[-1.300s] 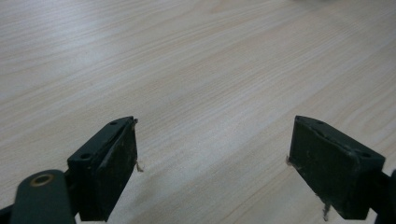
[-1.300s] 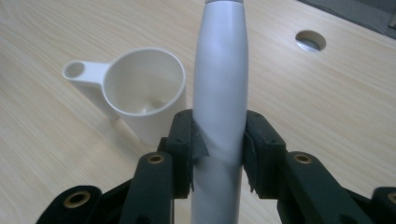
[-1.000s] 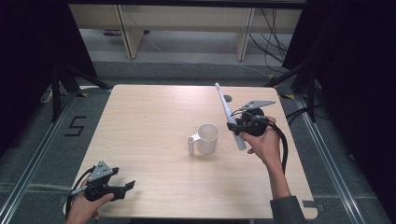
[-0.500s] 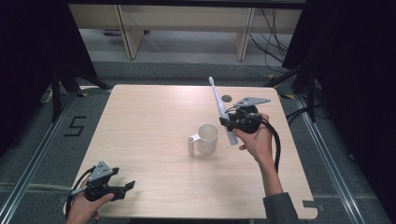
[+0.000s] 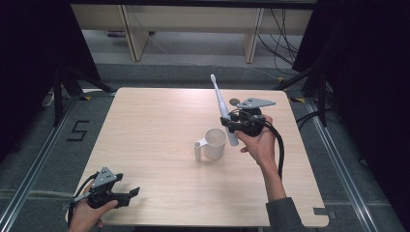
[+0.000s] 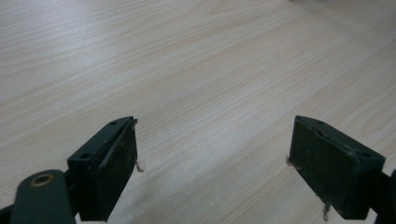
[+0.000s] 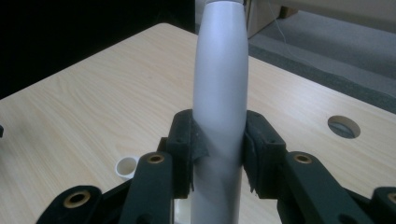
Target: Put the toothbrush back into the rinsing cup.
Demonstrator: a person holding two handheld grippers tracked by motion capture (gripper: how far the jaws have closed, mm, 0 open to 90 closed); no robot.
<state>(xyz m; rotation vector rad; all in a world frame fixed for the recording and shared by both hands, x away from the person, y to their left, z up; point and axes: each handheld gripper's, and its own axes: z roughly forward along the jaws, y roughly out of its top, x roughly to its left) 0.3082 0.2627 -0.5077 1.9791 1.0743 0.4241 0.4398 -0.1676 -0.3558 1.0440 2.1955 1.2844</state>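
Surface [image 5: 159, 125]: pale wood, carrying a white mug [image 5: 215, 143] near its middle.
Right gripper [image 5: 235, 124]: fingers [image 7: 183, 150] clamped on an electric toothbrush [image 5: 223, 108], held raised and tilted just beside the mug.
Left gripper [image 5: 129, 194]: idle at the near corner, fingers [image 6: 116, 161] wide apart on nothing.
Progress: toothbrush picked up; lowering it into the mug looks like the step left.
Views: the right gripper view shows the grip on the handle, and probably the mug's handle below; the high view shows the brush head.
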